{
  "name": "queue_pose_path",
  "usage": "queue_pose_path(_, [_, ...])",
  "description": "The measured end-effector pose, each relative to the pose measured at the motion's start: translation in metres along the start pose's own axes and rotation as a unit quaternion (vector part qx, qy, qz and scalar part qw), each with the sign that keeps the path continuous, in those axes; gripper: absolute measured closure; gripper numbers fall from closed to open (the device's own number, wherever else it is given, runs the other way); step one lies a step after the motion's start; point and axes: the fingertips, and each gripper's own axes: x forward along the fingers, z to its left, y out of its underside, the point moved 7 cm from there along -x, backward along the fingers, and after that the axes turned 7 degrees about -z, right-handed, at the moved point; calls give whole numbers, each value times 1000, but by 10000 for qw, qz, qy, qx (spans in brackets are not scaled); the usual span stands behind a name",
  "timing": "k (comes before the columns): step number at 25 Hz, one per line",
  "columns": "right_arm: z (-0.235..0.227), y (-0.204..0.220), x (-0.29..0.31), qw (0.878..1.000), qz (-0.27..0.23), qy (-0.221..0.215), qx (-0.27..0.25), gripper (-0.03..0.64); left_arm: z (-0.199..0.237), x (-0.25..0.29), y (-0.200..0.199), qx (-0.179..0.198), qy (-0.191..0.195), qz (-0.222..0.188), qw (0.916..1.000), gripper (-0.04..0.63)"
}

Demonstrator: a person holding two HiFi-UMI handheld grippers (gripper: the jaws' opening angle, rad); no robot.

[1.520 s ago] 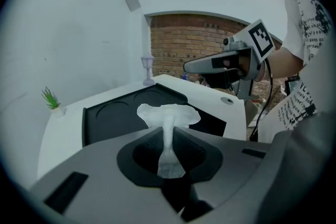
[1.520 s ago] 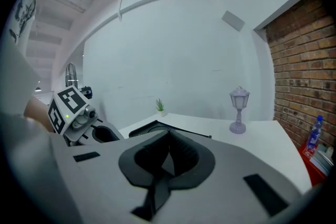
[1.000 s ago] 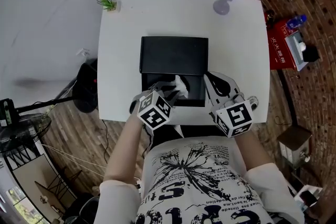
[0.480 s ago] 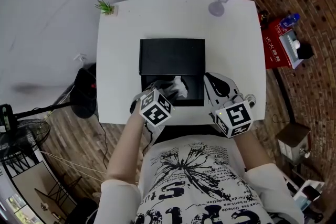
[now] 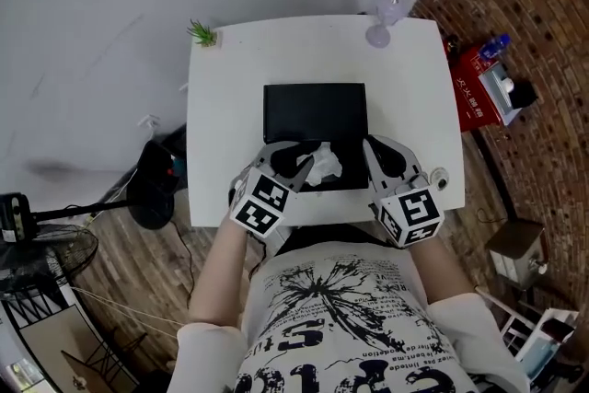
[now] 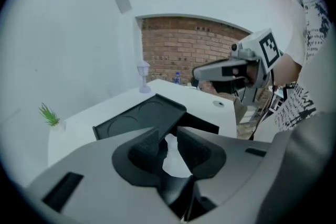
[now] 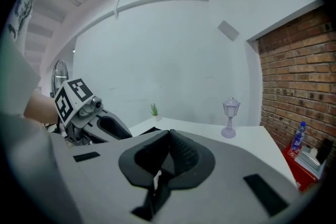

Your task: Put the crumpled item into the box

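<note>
Head view: a black box (image 5: 315, 110) is seen at the middle of the white table (image 5: 221, 106), its lid laid open toward 12 o'clock. A white crumpled item (image 5: 324, 166) is seen over the box's open half, at the 6 o'clock end. The left gripper (image 5: 299, 161) is reached in from 7 o'clock and is met with the item. The right gripper (image 5: 373, 147) is held at the box's 4 o'clock corner. A small plant (image 5: 202, 34) is set at the table's 10 o'clock corner and a lamp (image 5: 382, 23) at 1 o'clock.

Left gripper view: the left gripper (image 6: 167, 136) is clenched on the crumpled item (image 6: 176, 162), which is pinched between the pads. The box (image 6: 142, 115) is seen just beyond, at 12 o'clock, and the right gripper (image 6: 231, 71) at 2 o'clock.

Right gripper view: the right gripper (image 7: 169, 136) is pressed together with nothing held. The left gripper (image 7: 100, 118) is seen at 9 o'clock, the lamp (image 7: 230, 118) at 2 o'clock.
</note>
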Motion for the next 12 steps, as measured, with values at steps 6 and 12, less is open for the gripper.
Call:
queue_pose_path(6, [27,-26,-12,9995,-230,119,-190,601,11,-71,-44,-14,-555,-1066,9927,569])
queue_pose_path(12, [46,-46,-23,9981,-449,184,-383,601,12,-128,-62,-37,-1056,-1912,9758,581])
